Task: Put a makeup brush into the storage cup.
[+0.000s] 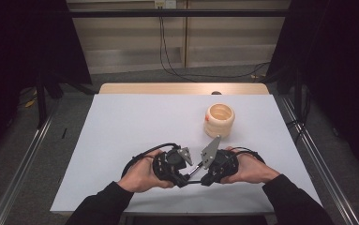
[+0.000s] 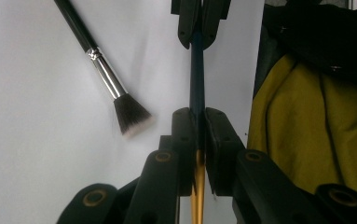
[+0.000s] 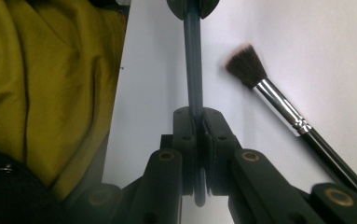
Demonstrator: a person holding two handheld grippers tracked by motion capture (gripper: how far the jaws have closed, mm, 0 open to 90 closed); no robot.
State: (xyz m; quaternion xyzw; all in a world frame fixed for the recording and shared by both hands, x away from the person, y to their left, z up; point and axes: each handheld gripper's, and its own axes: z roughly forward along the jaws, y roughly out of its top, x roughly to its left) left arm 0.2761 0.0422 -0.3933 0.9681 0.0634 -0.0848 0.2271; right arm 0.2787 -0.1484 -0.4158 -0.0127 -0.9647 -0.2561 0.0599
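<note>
A thin dark blue stick (image 2: 197, 79) with a yellow end is clamped by both grippers, which face each other tip to tip near the table's front edge. In the left gripper view my left gripper (image 2: 197, 114) is shut on the stick, and the right gripper (image 2: 199, 25) grips its far part. In the right gripper view my right gripper (image 3: 197, 114) is shut on the same stick (image 3: 194, 65). From above, the left gripper (image 1: 185, 174) and right gripper (image 1: 205, 177) meet between the two hands. A black-handled makeup brush (image 2: 106, 77) with a silver ferrule lies on the table beside the stick.
A round pale wooden cup (image 1: 219, 120) stands upright at the back right of the white table (image 1: 121, 126). Yellow cloth (image 3: 50, 79) hangs just past the table's front edge. Metal rails run along both sides of the table.
</note>
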